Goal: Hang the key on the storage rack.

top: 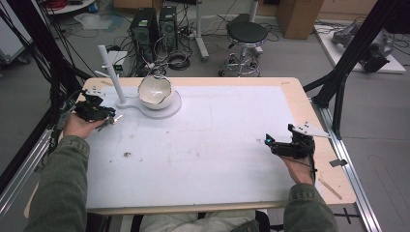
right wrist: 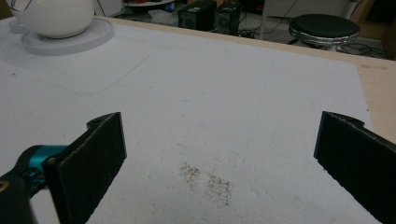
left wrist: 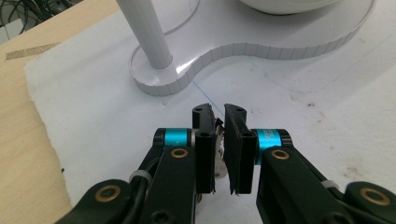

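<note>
My left gripper [top: 112,119] is at the table's left edge, just in front of the white stand. In the left gripper view its jaws [left wrist: 218,114] stand almost together, shut on a small thin pale piece [left wrist: 219,151]; I cannot tell what the piece is. A white bowl [top: 155,91] sits on the stand's round base [top: 170,110], with an upright white post [top: 110,72] beside it. The post's foot [left wrist: 156,70] lies close ahead of the left jaws. My right gripper [top: 269,141] rests low at the right side of the white mat [top: 212,140]. It is open [right wrist: 219,126], with bare mat between its fingers.
Dark crumbs [right wrist: 208,179] lie on the mat just ahead of the right gripper, and a small speck [top: 126,154] lies at the mat's left. The wooden table rim [top: 300,96] frames the mat. A stool [top: 246,36] and computer towers [top: 154,26] stand beyond the table.
</note>
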Demonstrator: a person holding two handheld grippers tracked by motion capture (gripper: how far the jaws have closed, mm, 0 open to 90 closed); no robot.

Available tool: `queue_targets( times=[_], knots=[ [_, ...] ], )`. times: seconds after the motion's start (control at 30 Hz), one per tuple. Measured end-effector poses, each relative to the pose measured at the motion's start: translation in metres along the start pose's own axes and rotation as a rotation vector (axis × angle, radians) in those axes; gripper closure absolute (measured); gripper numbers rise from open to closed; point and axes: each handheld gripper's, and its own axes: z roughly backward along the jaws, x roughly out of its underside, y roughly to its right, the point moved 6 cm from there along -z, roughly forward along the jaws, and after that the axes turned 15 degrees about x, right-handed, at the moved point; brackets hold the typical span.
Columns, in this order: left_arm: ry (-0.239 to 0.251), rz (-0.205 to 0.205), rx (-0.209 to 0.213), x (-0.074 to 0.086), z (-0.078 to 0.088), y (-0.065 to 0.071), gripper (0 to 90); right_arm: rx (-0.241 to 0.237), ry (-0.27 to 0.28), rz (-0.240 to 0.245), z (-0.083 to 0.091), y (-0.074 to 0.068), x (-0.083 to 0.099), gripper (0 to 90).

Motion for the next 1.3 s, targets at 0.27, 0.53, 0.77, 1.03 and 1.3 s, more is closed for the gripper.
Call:
queue_targets(
  times=[0.27,0.53,0.77,1.03,1.3],
  knots=[
    [0.077,0.02,0.031,-0.002,0.016,0.002,82.7,-0.003,0.002,0.005,-0.001,-0.001,0.0,1.1],
    [0.147,0.016,0.025,-0.009,0.033,0.005,82.7,-0.003,0.007,0.003,0.0,-0.001,-0.001,1.1],
    [0.205,0.016,0.014,-0.014,0.048,0.006,82.7,-0.006,0.004,0.003,0.0,-0.002,-0.001,1.1],
    [0.226,-0.014,-0.012,-0.027,0.065,0.008,82.7,-0.004,0.004,0.004,0.0,-0.002,-0.001,1.1],
    [0.246,-0.029,-0.027,-0.036,0.084,0.01,82.7,-0.006,0.008,0.004,0.0,-0.002,-0.002,1.1]
  ],
)
